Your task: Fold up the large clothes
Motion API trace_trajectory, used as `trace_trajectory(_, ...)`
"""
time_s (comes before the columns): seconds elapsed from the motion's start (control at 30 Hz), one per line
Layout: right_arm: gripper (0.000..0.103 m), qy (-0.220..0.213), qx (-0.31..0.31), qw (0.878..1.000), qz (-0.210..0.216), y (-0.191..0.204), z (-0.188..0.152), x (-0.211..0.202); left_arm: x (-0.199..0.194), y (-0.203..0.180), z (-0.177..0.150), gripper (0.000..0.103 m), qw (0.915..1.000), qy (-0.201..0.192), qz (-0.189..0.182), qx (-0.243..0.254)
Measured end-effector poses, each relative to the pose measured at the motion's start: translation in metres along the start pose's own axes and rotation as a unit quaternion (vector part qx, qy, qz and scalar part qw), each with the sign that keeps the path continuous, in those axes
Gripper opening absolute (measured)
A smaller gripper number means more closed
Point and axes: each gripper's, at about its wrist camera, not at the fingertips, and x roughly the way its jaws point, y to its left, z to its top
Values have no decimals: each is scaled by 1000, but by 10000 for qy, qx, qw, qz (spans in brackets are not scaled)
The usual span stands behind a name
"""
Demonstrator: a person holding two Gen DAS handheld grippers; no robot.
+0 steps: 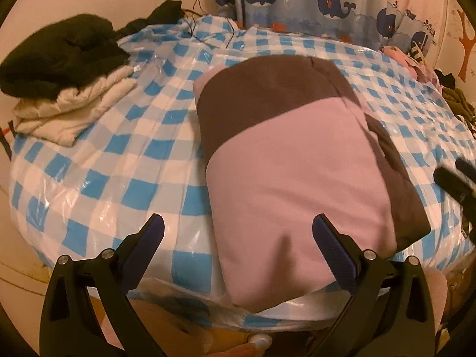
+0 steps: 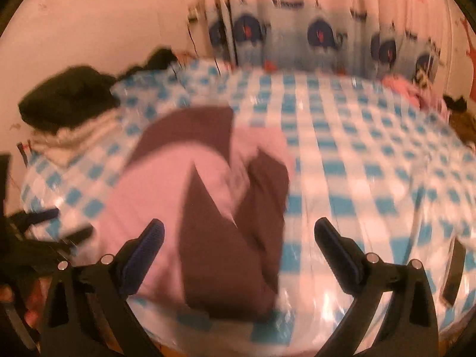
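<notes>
While both grippers are hovering wide-jawed and gripping nothing, the pink-and-brown garment (image 1: 282,160) is lying folded on the blue-checked plastic cover (image 1: 98,154), straight ahead of the left gripper (image 1: 238,235) and reaching in between its jaws. Seen from the right gripper (image 2: 238,239), it is sitting ahead and toward the left jaw, view blurred. A black-and-white clothes pile (image 1: 62,74) is resting far left of both.
</notes>
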Motion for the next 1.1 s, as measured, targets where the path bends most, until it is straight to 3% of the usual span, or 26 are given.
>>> trace_trajectory(0.07,97,159,-53,9998,123,11,10,12,-4,-5,5,96,9999,-15,64,86)
trace_trajectory(0.27,97,574,-120,9978,295,36,-12,26,-12,-6,10,96,9995,-43,309,67)
trace_trajectory(0.37,97,708,-69,9971,264,32,-21,28,-11,-1,9,96,9997,-9,240,-48)
trace_trajectory(1.1,97,820,-117,9965,114,24,-23,18,-13,-2,4,96,9995,-18,268,-140)
